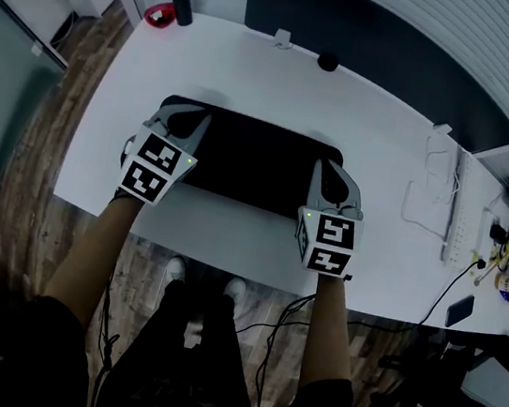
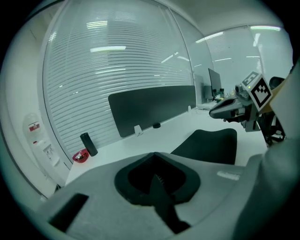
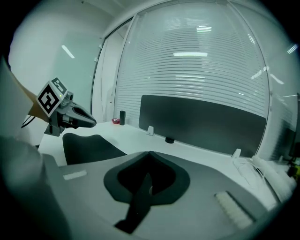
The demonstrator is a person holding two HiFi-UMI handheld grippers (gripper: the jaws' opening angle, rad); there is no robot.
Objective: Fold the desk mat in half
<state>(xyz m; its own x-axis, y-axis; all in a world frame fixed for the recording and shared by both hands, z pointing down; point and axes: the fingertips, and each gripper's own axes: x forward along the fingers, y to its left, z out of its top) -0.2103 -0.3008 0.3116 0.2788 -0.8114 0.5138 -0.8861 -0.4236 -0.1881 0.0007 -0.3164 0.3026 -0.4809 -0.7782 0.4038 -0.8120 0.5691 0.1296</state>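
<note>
The black desk mat [image 1: 251,161], a wide rectangle with rounded corners, lies across the white desk [image 1: 245,73] near its front edge, its two near corners raised off the desk top.

Head view steeply down; 2 low gripper views share desk mat [image 1: 251,161].

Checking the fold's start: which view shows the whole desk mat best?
The head view: the desk mat shows nearly whole on the desk, with the left gripper and right gripper at its two ends. Each gripper view shows only one part of it and a strip between the shut jaws.
</note>
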